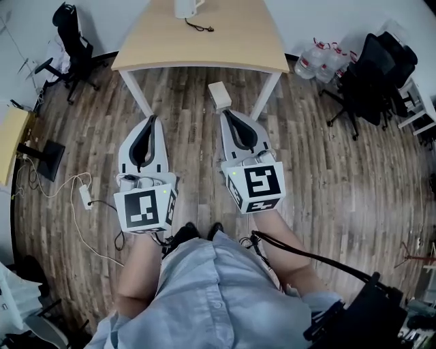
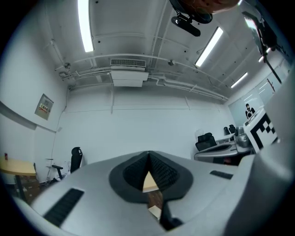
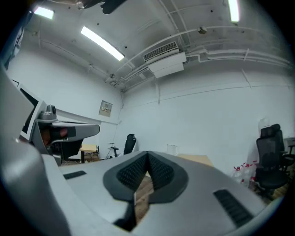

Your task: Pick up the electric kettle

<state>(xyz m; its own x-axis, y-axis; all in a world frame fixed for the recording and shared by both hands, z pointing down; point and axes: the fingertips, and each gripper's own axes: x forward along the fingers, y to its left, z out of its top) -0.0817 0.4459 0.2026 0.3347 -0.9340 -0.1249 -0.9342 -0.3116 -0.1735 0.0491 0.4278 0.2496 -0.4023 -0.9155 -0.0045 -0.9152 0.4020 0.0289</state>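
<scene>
The white electric kettle stands at the far edge of a light wooden table, cut off by the top of the head view. It also shows small and distant in the right gripper view, kettle. A black cord lies on the table beside it. My left gripper and right gripper are held side by side over the wood floor, well short of the table. Both point at it, jaws shut and empty. Each gripper view shows its own jaws meeting at the tips: left gripper, right gripper.
A white box sits on the floor between the table legs. Black office chairs stand at the left and right. Water bottles stand by the right table leg. Cables and a power strip lie at the left.
</scene>
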